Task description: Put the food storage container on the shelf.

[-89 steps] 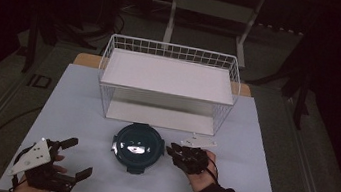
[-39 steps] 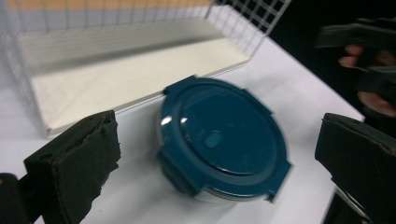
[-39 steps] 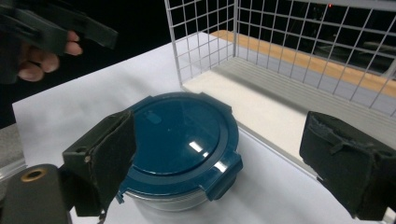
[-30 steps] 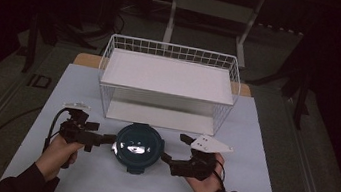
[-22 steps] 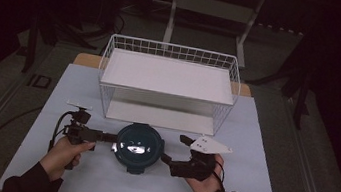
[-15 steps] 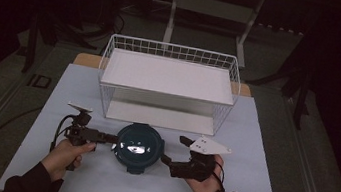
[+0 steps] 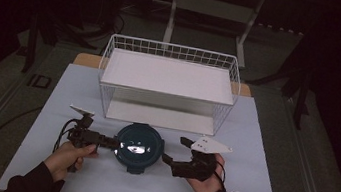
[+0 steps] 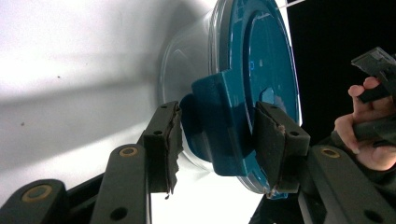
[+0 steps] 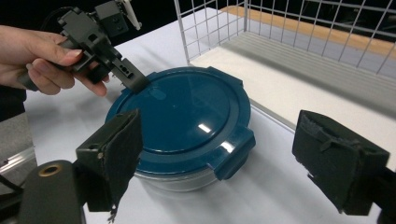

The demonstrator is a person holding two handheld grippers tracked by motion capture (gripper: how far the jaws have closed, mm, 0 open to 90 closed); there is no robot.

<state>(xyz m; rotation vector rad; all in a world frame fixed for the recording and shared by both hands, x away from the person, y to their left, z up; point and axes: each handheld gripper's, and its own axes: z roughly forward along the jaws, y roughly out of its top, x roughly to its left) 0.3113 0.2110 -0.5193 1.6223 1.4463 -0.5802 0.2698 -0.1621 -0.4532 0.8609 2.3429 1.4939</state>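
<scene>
high view, lower left of the frame: my left gripper (image 7: 112, 142) reaches in toward the round container (image 7: 138, 147), which sits on the white table (image 7: 261, 154) in the lower middle, just in front of the white wire basket (image 7: 167, 83). the left gripper view has its jaws standing either side of one teal latch tab (image 8: 219, 121) on the lid's edge, with a gap at the left pad, so i read it as open around the tab rather than clamped on it.

the container has a clear tub under a dark teal snap lid (image 9: 180, 119). i can't tell if anything is inside. it looks like stiff plastic, probably light, and the glossy lid and smooth wall would likely be slippery under the pads. the latch tabs are the sensible places to take hold, since they stick out and give the jaws flat faces; a second tab (image 9: 233, 151) faces my other hand.

lower right of the high view: my right gripper (image 7: 178, 152) waits just beside the container, jaws spread wide and holding nothing, not touching it.
</scene>
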